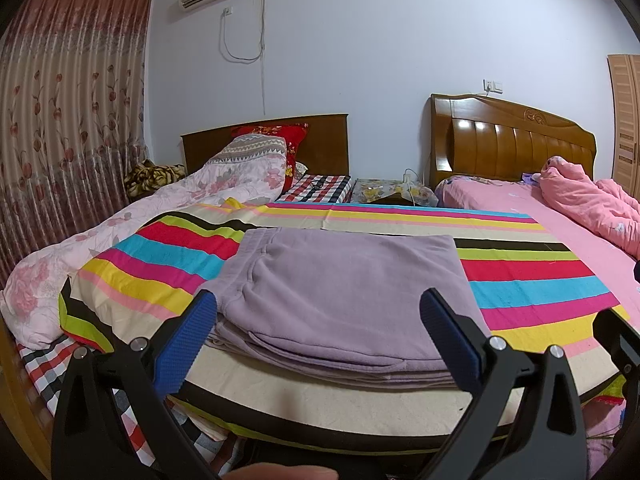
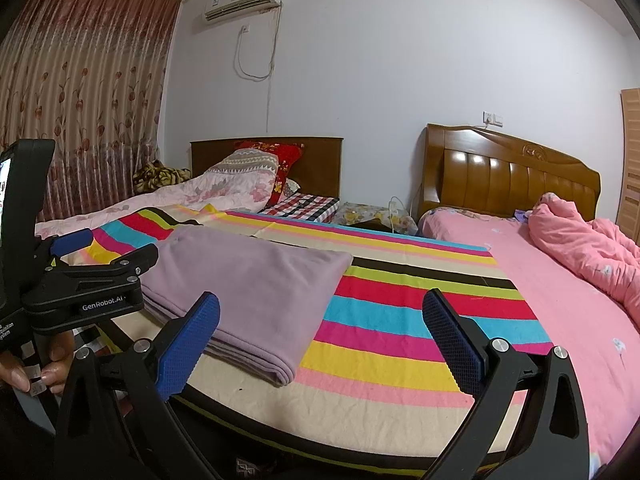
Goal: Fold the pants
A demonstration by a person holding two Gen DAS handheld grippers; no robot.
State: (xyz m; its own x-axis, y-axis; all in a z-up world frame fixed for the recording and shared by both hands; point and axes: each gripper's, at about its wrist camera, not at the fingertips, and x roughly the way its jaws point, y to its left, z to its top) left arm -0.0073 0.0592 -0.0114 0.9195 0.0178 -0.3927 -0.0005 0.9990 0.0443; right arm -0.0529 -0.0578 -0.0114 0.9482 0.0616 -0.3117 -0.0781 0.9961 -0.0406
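pants point(image 1: 344, 288) folded, lilac, flat on striped sheet point(image 2: 400, 320) on bed | left claw point(image 1: 320, 336) wide, empty | right claw point(image 2: 320, 336) wide, empty | waistband shows only in left view | person's hand point(image 2: 36, 372) only in right view, cropped

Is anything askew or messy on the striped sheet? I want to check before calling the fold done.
Nothing stands out. The lilac pants lie in a flat, neat, layered rectangle on the striped sheet, untouched by either gripper.
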